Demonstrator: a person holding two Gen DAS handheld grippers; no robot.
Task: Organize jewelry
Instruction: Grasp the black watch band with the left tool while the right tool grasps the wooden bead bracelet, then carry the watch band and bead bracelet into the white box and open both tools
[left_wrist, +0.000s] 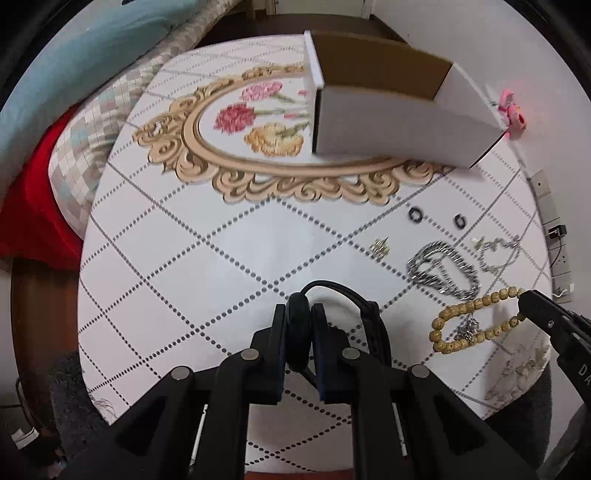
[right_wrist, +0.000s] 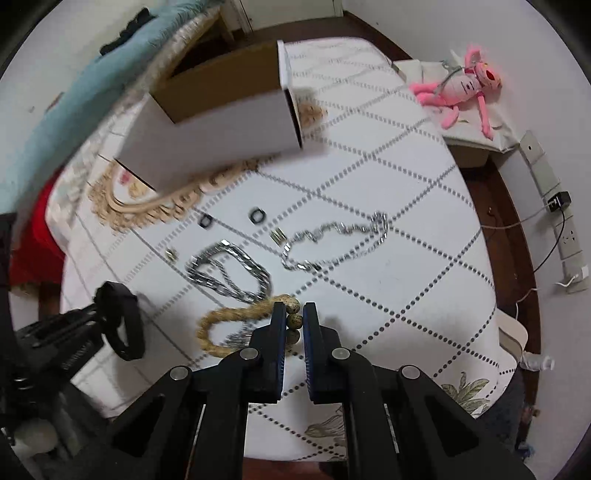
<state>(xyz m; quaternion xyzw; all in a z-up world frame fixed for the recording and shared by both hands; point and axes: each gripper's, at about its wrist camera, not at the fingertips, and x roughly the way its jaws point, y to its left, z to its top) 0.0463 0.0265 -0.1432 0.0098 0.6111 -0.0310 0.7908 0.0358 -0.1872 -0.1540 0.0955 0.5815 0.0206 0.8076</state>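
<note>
My left gripper (left_wrist: 300, 314) is shut on a black band bracelet (left_wrist: 298, 332), held just above the table; the band also shows in the right wrist view (right_wrist: 123, 325). My right gripper (right_wrist: 294, 314) is shut on a tan beaded bracelet (right_wrist: 221, 321), which still lies partly on the table (left_wrist: 476, 325). A thick silver chain (right_wrist: 229, 273) lies beyond the beads, a thinner silver chain (right_wrist: 340, 236) to its right. Two small black rings (right_wrist: 256, 215) (right_wrist: 205, 221) and small gold pieces (right_wrist: 277, 235) lie farther back. An open white cardboard box (left_wrist: 391, 110) stands at the far side.
The round table (left_wrist: 184, 258) has a white dotted-diamond cloth with a floral gold-framed print. A pink plush toy (right_wrist: 465, 88) lies at the far right. A bed with blue and red covers (left_wrist: 55, 129) borders the left. A wall socket strip (right_wrist: 569, 236) with cables is on the right.
</note>
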